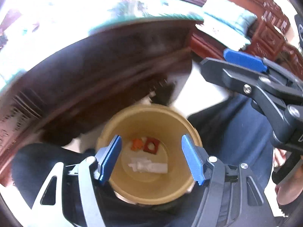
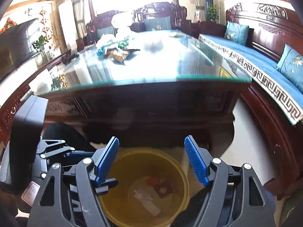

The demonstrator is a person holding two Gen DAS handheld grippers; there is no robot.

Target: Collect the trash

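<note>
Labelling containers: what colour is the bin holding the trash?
Yellow bin; clearest in the left wrist view.

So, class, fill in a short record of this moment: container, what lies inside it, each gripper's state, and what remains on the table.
container: yellow bin, on the floor beside the table
contents: white scrap, orange scrap, red scrap
left gripper: open, empty, above the bin
right gripper: open, empty, above the bin
glass table: clutter at its far end

The table (image 1: 106,71) is motion-blurred; both views crop the bin's (image 2: 181,172) near rim.
</note>
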